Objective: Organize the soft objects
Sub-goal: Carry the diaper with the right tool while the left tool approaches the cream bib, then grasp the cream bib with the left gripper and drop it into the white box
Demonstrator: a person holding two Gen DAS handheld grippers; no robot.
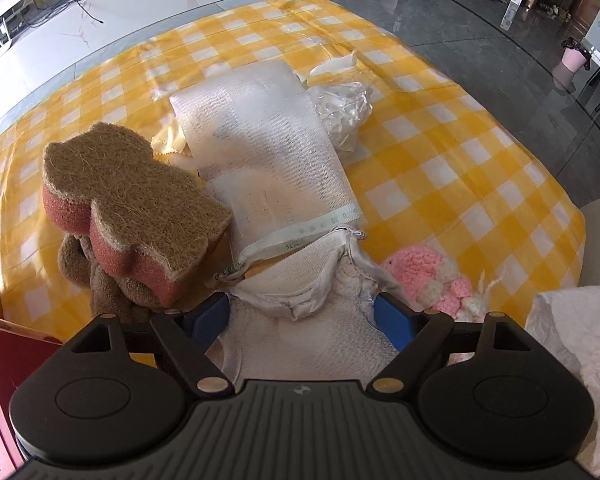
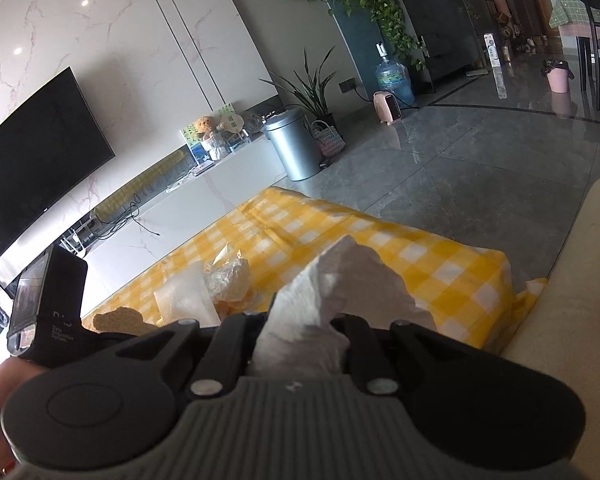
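In the left wrist view my left gripper point(image 1: 302, 314) is open, its blue pads either side of the crumpled end of a white mesh cloth point(image 1: 268, 152) that stretches away over the yellow checked cloth point(image 1: 440, 152). A bear-shaped brown and red sponge point(image 1: 136, 204) rests on a brown plush toy point(image 1: 100, 280) at the left. A pink and white knitted piece point(image 1: 428, 276) lies at the right. In the right wrist view my right gripper point(image 2: 300, 332) is shut on a white tissue point(image 2: 340, 284), held above the table. The tissue also shows in the left wrist view point(image 1: 580, 344).
A crumpled clear plastic bag point(image 1: 344, 112) lies beyond the mesh cloth. A red box edge point(image 1: 4, 344) is at the lower left. A cream sofa arm point(image 2: 572, 280) is at the right. A grey bin point(image 2: 296, 144) and a TV point(image 2: 40, 152) stand beyond the table.
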